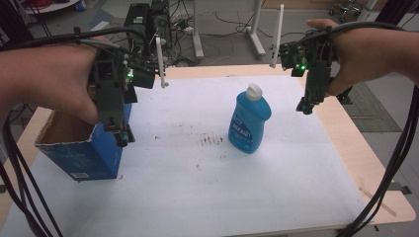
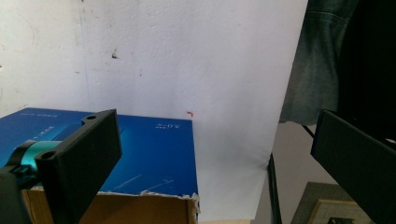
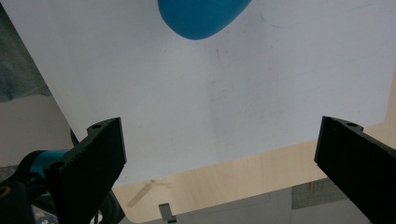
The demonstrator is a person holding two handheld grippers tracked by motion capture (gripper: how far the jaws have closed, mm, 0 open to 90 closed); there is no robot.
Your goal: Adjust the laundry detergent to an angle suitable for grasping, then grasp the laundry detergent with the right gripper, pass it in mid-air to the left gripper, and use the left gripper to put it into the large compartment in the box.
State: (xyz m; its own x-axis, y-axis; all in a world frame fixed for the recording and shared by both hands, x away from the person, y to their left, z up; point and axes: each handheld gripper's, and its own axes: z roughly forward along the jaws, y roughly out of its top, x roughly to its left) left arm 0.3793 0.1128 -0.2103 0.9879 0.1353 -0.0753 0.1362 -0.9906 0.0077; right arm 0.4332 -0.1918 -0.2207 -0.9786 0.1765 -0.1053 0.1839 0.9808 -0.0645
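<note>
Blue bottle (image 1: 249, 124): 1 | blue carton (image 1: 81, 148): 1 | left tongs (image 1: 123, 136), right tongs (image 1: 305, 105): 2, both apart, empty

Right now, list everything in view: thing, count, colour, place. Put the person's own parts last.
bottle: one, blue with a white cap, upright near the middle of the sheet.
box: one, blue outside and brown cardboard inside, top open, at the table's left edge.
sheet: one, white with a few dark smudges, covering most of the table.
table: one, light wood, bare along its right edge.
left gripper: one, black, jaws open, above the box's near corner.
right gripper: one, black, jaws open, in the air right of the bottle.
hands: two, one holding each gripper.
</note>
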